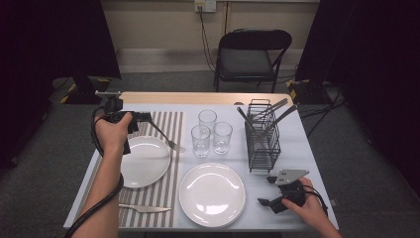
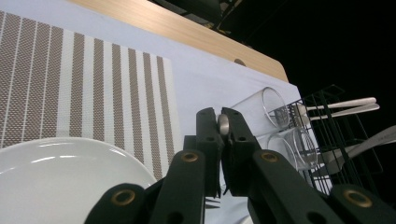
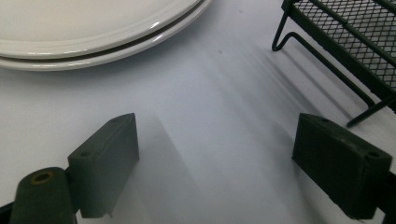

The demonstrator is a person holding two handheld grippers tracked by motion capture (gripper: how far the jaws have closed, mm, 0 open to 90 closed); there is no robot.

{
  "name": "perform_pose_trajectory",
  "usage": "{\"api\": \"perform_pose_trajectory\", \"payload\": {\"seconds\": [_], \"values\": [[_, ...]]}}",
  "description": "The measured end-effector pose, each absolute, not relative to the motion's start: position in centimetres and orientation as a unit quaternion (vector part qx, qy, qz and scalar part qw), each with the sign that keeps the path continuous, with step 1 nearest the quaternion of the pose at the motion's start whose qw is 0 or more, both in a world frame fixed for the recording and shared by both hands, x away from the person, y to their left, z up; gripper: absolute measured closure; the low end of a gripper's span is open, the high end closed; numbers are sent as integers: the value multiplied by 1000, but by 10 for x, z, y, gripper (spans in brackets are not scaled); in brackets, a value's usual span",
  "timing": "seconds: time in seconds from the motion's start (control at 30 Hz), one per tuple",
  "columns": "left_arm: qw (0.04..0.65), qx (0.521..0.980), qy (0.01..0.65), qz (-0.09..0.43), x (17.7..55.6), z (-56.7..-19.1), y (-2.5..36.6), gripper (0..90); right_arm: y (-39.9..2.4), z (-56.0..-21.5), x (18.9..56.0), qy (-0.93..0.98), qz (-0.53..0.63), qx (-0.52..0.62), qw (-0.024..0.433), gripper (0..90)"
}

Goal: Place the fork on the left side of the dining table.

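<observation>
Steel fork [image 1: 166, 137] clamped in left claw [image 1: 141, 118], above plate [image 1: 143, 161].
Keep it level, set on mat [image 1: 161, 191] beside plate; right claw [image 1: 270, 191] open, idle.

left claw [image 1: 143, 118] clamped, right claw [image 1: 267, 191] agape
</observation>
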State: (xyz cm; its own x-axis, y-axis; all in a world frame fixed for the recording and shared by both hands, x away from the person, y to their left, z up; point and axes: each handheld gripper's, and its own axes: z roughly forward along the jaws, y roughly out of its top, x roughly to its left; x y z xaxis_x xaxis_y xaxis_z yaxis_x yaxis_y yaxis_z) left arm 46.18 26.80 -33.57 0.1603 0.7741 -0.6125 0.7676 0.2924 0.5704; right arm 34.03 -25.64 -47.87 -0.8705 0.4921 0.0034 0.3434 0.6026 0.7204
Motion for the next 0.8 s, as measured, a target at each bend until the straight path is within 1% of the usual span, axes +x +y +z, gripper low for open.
{"api": "perform_pose_trajectory", "payload": {"seconds": [0.13,0.2,0.37,0.67,0.8], "values": [[471,596,650,5,464,-339,270,869,-256,-479,340,890,379,235,98,133],[475,589,654,3,465,-340,269,870,-256,-479,340,890,379,235,98,134],[472,592,654,14,469,-345,272,870,-256,-479,340,890,379,235,98,133],[473,584,659,9,474,-349,276,870,-256,-479,340,890,379,235,98,133],[470,588,658,11,476,-349,278,871,-256,-479,340,890,379,235,98,134]]}}
